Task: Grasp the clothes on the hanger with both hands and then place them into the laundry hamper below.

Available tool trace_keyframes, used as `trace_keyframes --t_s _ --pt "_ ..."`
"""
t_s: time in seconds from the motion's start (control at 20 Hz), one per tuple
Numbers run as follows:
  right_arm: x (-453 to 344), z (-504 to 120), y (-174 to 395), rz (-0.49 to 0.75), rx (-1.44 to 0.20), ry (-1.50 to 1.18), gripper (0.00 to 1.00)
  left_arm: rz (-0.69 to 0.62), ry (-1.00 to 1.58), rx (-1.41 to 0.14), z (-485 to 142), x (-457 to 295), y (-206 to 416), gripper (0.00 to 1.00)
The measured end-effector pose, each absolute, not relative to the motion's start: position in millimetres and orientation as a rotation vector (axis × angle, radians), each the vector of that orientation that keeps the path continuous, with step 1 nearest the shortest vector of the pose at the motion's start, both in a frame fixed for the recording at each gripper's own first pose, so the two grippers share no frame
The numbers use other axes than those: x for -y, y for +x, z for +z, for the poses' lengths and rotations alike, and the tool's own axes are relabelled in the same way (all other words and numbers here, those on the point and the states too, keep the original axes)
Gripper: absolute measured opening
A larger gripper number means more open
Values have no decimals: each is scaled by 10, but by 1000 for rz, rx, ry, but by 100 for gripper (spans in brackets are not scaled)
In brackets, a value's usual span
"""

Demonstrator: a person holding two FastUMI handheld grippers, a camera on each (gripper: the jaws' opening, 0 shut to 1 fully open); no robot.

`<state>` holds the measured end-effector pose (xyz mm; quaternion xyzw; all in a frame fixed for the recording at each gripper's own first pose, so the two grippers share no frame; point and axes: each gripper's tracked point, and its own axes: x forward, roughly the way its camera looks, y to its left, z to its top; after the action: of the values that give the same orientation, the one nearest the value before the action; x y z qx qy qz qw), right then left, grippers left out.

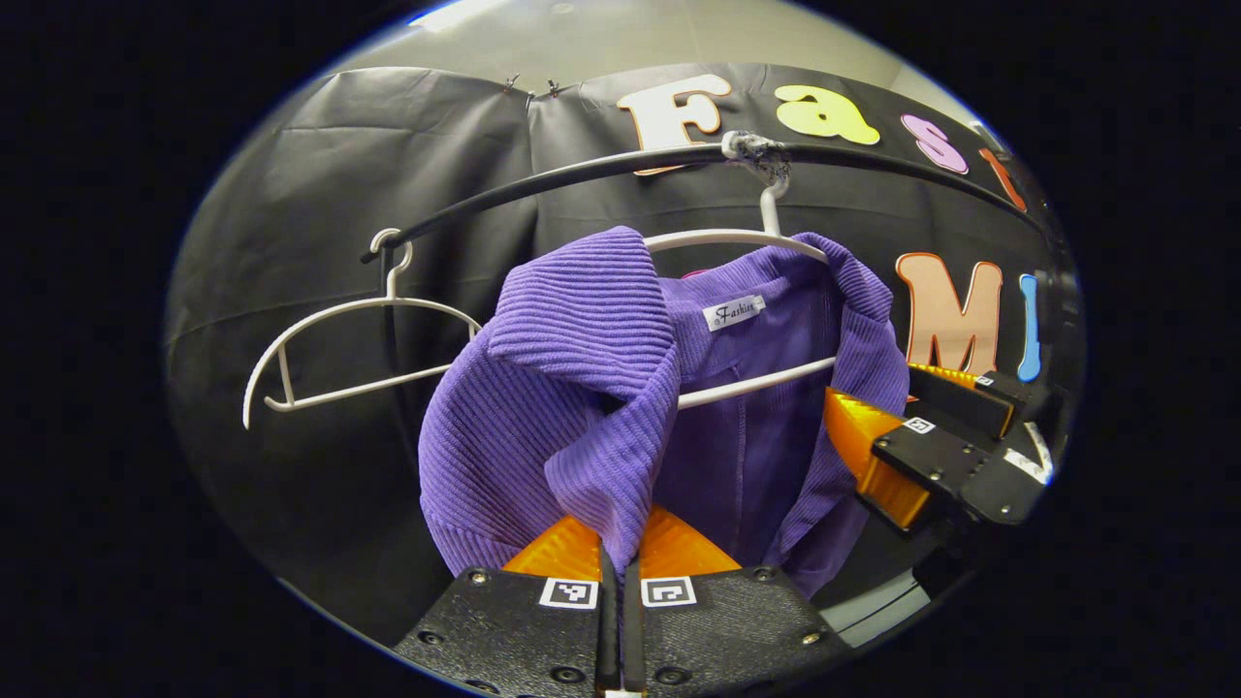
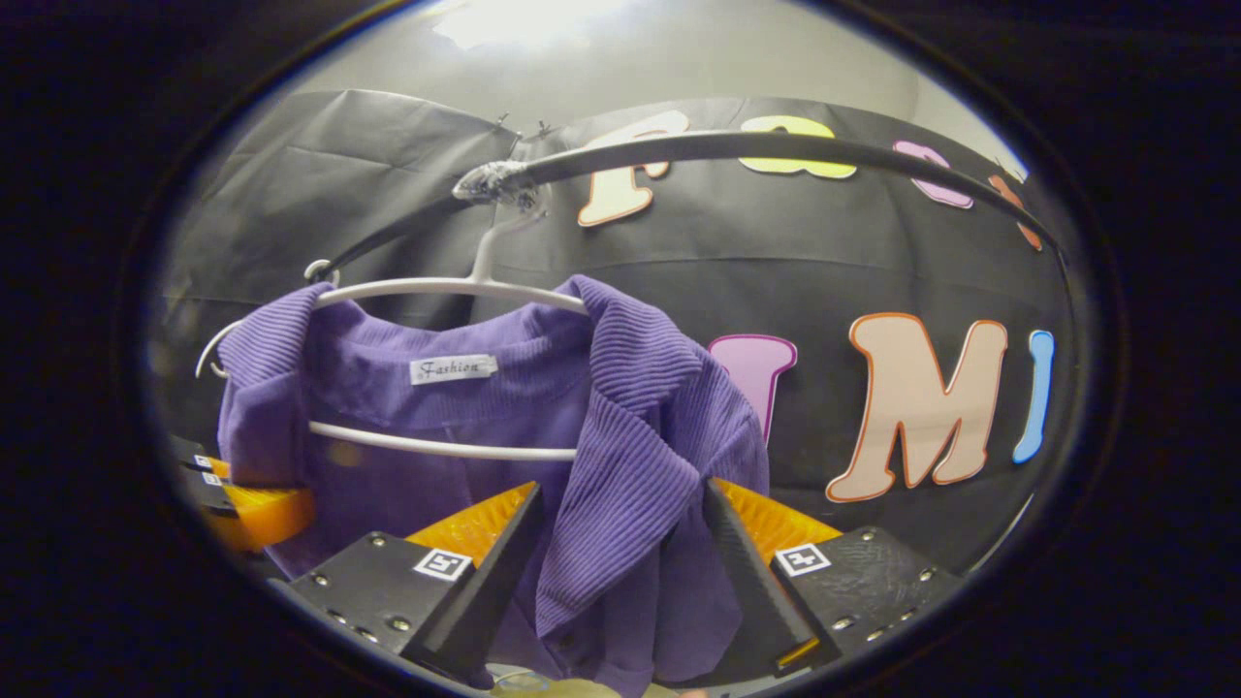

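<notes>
In the left gripper view the left gripper (image 1: 620,548) has its two fingers drawn almost together, with only a thin slit between them, and a fold of the purple ribbed shirt (image 1: 582,388) runs down into that slit, so it is clamped on the cloth at the front edge below the collar. In the right gripper view the right gripper (image 2: 620,543) stands wide apart, one finger on each side of the shirt's other front panel (image 2: 630,465); the cloth hangs between the fingers, but whether either finger presses on it cannot be told. The same right gripper shows in the left gripper view at the shirt's far edge (image 1: 931,446), tilted and pointing in toward the cloth. The shirt hangs on a white hanger (image 1: 737,237) hooked over a dark curved rail (image 1: 582,174), its collar open and a small label showing inside the neck. A second, bare white hanger (image 1: 359,349) hangs farther along the rail. The shirt's lower hem is cut off at the bottom of both views, and the hands holding the grippers are out of sight.
</notes>
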<state>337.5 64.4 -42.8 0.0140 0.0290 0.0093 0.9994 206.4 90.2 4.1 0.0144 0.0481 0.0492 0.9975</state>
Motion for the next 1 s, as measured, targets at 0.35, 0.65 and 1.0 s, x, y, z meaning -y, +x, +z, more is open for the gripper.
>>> trace_keyframes --t_s 0.35,0.65,1.0 --pt "-517 -612 3605 -38 -118 61 98 105 29 -89 103 -962 1985 0" --pt "-341 -655 3604 -96 -142 47 25 119 -10 -92 152 -1074 1933 2" --pt "-239 -491 3535 -172 -141 8 13 103 -51 -83 355 -1171 1790 0"
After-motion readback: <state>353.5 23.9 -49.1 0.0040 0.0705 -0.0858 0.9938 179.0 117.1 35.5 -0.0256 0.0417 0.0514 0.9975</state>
